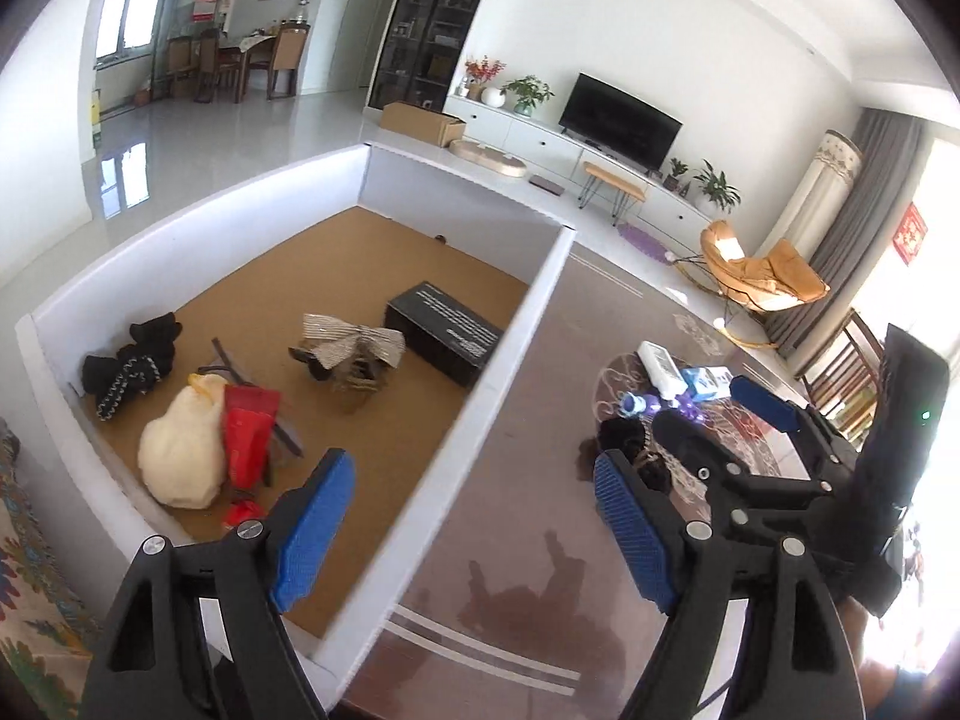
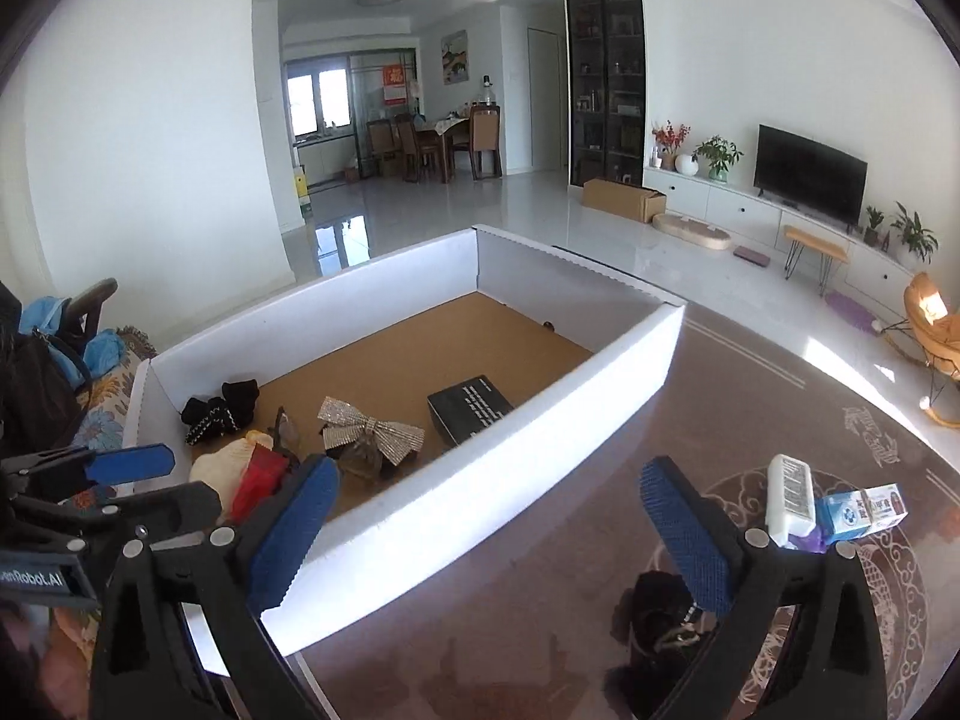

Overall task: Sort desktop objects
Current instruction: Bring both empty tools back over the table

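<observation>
White box (image 2: 480,486) on the table (image 2: 540,630) holds black case (image 2: 471,411), silver bow (image 2: 372,435), cream plush (image 1: 180,456), red item (image 1: 249,438). Right of its wall: white bottle (image 2: 791,495), blue carton (image 2: 864,510), black scrunchie (image 2: 660,618). Left gripper (image 1: 468,534) and right gripper (image 2: 486,534) fingers spread, holding nothing.

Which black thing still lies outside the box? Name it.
The black hair accessory on the table beside the right tool; the other black things lie inside the white box.
</observation>
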### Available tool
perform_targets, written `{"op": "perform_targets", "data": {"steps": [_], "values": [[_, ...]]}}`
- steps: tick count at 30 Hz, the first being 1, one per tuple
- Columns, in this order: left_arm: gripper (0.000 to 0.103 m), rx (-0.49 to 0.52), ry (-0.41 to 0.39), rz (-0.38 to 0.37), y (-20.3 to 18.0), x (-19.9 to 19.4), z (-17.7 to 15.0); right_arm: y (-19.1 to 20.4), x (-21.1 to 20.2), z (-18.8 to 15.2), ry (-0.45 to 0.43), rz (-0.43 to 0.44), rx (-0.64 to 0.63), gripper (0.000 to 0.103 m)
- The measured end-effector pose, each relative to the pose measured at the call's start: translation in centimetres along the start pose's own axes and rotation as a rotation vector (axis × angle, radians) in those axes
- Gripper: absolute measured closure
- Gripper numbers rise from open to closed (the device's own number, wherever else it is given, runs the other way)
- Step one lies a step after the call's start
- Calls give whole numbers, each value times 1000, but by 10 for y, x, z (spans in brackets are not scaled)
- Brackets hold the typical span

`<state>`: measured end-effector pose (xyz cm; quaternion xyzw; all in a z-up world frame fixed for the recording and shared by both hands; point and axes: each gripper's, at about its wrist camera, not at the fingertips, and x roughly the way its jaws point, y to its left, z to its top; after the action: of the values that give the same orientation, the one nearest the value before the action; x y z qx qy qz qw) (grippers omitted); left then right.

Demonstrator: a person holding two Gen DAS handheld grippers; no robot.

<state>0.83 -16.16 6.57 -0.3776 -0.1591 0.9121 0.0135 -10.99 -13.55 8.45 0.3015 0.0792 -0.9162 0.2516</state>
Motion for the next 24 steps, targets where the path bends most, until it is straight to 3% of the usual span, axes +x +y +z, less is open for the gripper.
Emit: {"op": "perform_targets", "data": {"steps": [2,5,8,12,16,21,24], "values": [[13,54,35,-74,-37,7,-15,-31,-21,-36,32,-73,8,2],[12,137,101,-130,-90,29,-42,-85,-44,-95,134,-176,77,2],[12,230,170,-101,-130,59,-71,-133,-66,-148,232,-276,167,2],[12,330,210,2,-157,97,-101,-177,-92,-198,302,-350,270,2],[12,347,217,46,-153,113,-119,-191,-108,-222,313,-382,332,2],[12,319,184,50,-147,109,-117,-184,-112,-222,293,-421,329,2],[12,265,229,41,-138,119,-117,-183,-108,-221,306,-428,325,0]]}}
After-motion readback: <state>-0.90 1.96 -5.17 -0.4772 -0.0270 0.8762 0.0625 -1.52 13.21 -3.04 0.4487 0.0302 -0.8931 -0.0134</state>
